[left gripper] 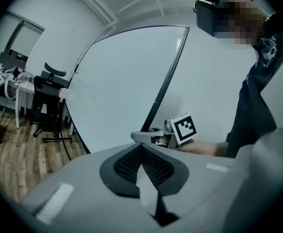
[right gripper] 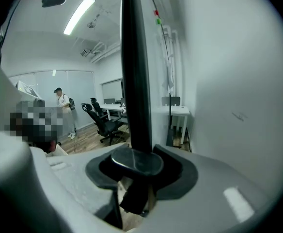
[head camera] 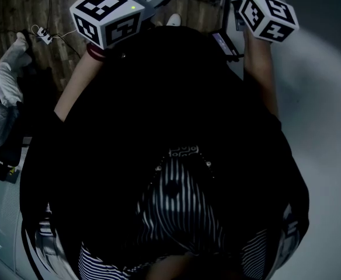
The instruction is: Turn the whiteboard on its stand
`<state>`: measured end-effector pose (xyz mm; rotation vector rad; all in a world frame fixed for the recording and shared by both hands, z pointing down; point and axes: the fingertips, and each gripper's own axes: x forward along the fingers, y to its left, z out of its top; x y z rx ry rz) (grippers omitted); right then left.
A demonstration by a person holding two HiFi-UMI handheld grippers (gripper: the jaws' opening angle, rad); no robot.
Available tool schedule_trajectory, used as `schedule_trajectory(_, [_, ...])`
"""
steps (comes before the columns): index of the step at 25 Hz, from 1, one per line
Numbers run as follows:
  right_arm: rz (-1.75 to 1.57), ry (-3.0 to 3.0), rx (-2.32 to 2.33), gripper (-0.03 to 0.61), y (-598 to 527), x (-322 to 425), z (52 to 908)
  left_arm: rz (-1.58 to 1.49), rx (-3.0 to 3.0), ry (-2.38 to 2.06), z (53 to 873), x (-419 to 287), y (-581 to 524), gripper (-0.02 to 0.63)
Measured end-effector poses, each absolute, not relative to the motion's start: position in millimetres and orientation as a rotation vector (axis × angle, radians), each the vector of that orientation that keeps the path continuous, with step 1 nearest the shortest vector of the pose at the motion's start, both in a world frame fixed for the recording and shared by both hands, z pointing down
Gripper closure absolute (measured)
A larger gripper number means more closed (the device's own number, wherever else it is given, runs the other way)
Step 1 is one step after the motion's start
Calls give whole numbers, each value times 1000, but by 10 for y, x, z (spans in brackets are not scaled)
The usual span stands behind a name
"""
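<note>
Smooth whiteboard (left gripper: 127, 81), matt wood-plank floor (left gripper: 15, 154)

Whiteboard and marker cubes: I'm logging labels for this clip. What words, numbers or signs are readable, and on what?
No readable text anywhere.
Marker cubes: black-and-white square patterns, no letters.
Whiteboard: faint scribble, too blurred to read.
Shirt collar print: too small to read.
</note>
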<state>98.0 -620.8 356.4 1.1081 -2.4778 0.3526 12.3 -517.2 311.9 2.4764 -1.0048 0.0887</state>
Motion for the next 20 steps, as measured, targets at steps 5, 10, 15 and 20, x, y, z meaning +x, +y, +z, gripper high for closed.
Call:
schedule_trajectory(5, [395, -2445, 1139, 413, -6037, 1046, 3861, 98, 2430, -1055, 3466, -56, -4923, 617])
schedule_trajectory(10, [416, -2447, 1153, 410, -6052, 1020, 4047, 114, 2416, -1058, 3658, 23, -4910, 615])
schedule_trajectory(15, [385, -2474, 1168, 403, -5739, 453, 3762, 94, 2449, -1069, 3406, -246, -4474, 615])
schedule_trajectory(20, [411, -2429, 1193, 407, -5630, 399, 3976, 88, 2439, -1063, 3573, -430, -4293, 617])
